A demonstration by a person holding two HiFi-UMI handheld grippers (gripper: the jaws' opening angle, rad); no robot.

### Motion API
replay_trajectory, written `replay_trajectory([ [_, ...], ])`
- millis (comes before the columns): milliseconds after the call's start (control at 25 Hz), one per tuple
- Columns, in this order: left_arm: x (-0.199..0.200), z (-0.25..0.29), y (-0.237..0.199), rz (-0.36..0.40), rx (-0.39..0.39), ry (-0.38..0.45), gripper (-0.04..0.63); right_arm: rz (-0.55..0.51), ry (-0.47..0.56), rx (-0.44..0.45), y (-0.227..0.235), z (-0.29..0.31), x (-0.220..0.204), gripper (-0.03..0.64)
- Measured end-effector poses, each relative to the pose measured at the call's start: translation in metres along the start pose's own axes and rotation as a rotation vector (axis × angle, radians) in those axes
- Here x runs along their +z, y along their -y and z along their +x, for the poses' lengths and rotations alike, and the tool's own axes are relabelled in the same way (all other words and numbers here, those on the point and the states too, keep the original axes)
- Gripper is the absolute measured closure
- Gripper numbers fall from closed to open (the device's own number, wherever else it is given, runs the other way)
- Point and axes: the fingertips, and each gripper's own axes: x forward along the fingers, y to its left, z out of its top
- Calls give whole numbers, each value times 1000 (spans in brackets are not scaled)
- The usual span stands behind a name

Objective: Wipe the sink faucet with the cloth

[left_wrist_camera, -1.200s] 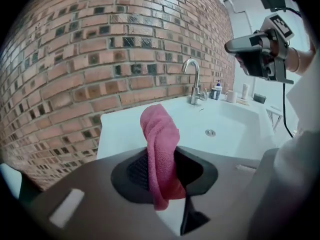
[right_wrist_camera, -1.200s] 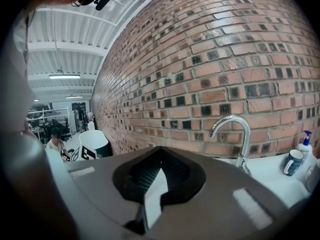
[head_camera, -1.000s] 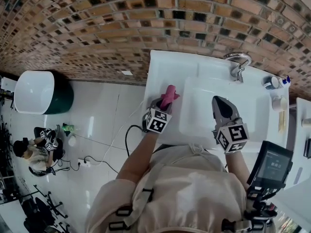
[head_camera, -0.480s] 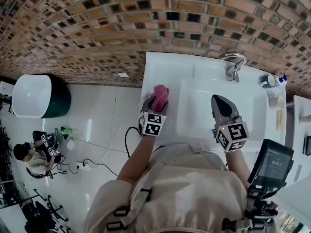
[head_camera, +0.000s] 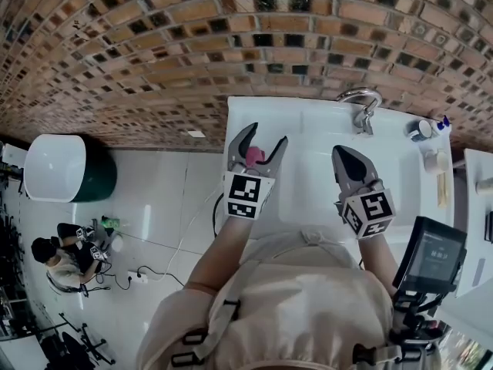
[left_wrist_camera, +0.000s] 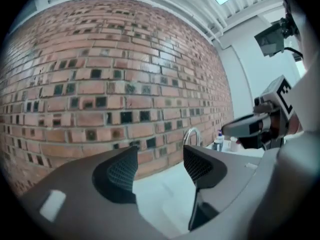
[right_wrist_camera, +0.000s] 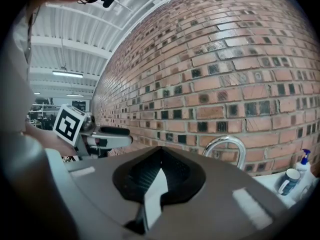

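A pink cloth (head_camera: 253, 157) lies on the left part of the white sink (head_camera: 308, 112). My left gripper (head_camera: 266, 135) hangs above it, its jaws opening. Seen from the head, the cloth shows through the gap between the jaws. In the left gripper view the left gripper (left_wrist_camera: 159, 158) has nothing between its pads, only brick wall and the chrome faucet (left_wrist_camera: 191, 135) beyond. The faucet (head_camera: 360, 102) stands at the back of the basin. My right gripper (head_camera: 344, 159) is shut and empty over the basin's right side, and the faucet (right_wrist_camera: 227, 146) arches just past its tips (right_wrist_camera: 160, 168).
Cups and a pump bottle (head_camera: 430, 129) stand on the sink's right end, seen also as a blue mug (right_wrist_camera: 289, 181) and soap bottle (right_wrist_camera: 302, 163). A screen device (head_camera: 435, 264) hangs at my right. On the floor to the left are a white tub (head_camera: 54, 166), cables and a crouching person (head_camera: 69, 253).
The left gripper has let go of the pink cloth, spread its jaws and risen away from the sink rim, where the cloth stays. The right gripper has barely moved.
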Motion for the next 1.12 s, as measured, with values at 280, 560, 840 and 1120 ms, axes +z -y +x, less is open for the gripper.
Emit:
replay_trajectory([
  [280, 76, 7, 37, 50, -92, 218, 410, -13, 58, -23, 11, -2, 22, 629],
  [560, 81, 15, 49, 51, -153, 251, 592, -23, 80, -43, 22, -1, 32, 629],
  [840, 66, 21, 38, 56, -121, 165, 592, -26, 91, -59, 25, -1, 36, 629],
  [1120, 52, 25, 39, 44, -146, 110, 592, -85, 132, -80, 21, -2, 46, 630],
])
